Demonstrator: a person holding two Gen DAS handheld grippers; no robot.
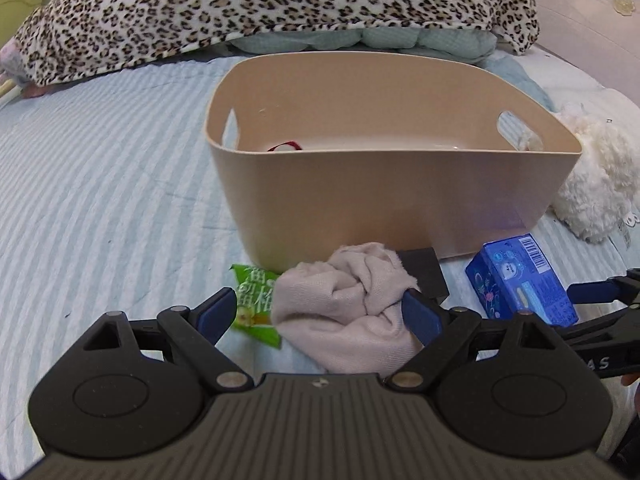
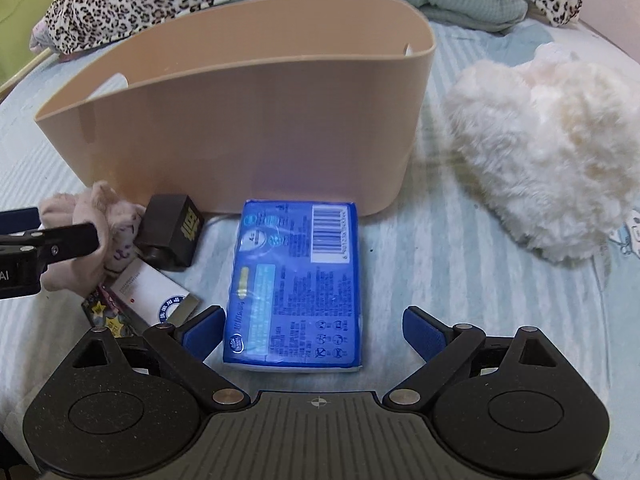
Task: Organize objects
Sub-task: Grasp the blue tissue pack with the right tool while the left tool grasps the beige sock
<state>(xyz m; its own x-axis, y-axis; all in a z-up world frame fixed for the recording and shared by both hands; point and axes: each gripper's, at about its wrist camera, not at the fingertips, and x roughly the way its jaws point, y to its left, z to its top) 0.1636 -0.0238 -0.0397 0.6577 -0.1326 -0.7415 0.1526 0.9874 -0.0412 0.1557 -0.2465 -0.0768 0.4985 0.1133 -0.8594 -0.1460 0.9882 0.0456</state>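
A beige plastic basket stands on the bed; it also shows in the right wrist view. My left gripper is open around a balled pink cloth, its right finger touching the cloth. A green snack packet lies under the cloth's left side. My right gripper is open around the near end of a blue tissue pack, which also shows in the left wrist view. A black box lies between cloth and pack.
A white fluffy plush lies right of the basket. A white card box and a starred packet lie near the cloth. A leopard-print blanket is heaped behind. Something red lies inside the basket.
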